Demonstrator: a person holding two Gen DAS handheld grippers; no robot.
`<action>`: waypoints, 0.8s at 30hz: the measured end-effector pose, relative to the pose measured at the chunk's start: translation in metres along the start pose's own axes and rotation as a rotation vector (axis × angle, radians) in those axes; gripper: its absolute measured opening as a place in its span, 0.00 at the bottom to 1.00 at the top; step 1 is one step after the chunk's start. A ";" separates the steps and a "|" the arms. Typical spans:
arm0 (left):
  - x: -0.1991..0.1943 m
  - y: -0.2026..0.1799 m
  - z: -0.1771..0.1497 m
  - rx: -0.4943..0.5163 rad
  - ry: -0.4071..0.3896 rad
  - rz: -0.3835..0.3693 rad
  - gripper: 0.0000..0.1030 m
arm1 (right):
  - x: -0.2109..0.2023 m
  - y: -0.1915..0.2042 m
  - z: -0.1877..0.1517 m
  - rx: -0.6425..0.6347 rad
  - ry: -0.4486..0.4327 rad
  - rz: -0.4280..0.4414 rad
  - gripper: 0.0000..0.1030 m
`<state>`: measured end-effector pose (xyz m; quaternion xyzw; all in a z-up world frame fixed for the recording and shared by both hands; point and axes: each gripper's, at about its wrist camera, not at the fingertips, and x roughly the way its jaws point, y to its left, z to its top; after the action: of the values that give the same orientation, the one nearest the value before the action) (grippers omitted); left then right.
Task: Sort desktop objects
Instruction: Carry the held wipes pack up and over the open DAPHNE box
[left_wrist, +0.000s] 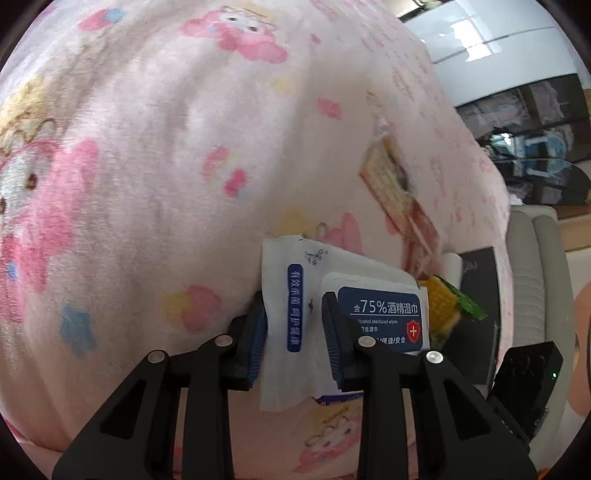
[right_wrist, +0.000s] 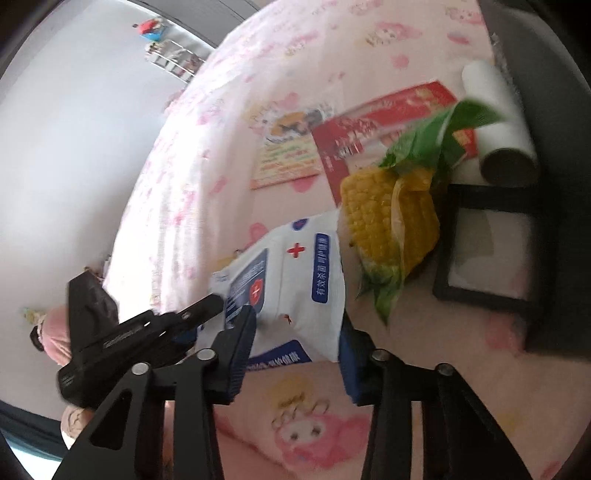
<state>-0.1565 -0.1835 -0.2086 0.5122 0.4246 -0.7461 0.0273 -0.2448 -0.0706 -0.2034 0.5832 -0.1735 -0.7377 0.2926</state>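
Both grippers flank one alcohol wipes pack (left_wrist: 291, 317): left gripper (left_wrist: 295, 332) clamps it; right gripper (right_wrist: 295, 332) stands part-open around it, beside packaged corn (right_wrist: 388, 221).

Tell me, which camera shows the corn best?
The right wrist view: the corn lies open there, yellow kernels and green husk plain. In the left wrist view only a sliver of it peeks out behind the wipes packet.

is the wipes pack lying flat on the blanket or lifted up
Lifted. The left claw pinches the wipes pack; it tilts above the blanket.
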 end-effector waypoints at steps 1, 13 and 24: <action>0.000 -0.003 -0.003 0.016 0.015 -0.010 0.28 | -0.008 0.006 -0.005 -0.017 -0.007 -0.006 0.33; -0.001 -0.029 -0.046 0.147 0.133 -0.042 0.29 | -0.135 -0.076 -0.064 -0.157 0.010 -0.232 0.33; 0.016 -0.036 -0.040 0.179 0.146 0.059 0.29 | -0.135 -0.116 -0.074 0.026 0.023 -0.156 0.43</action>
<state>-0.1512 -0.1275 -0.2043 0.5779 0.3418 -0.7406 -0.0279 -0.1807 0.1107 -0.1894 0.6071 -0.1339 -0.7491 0.2288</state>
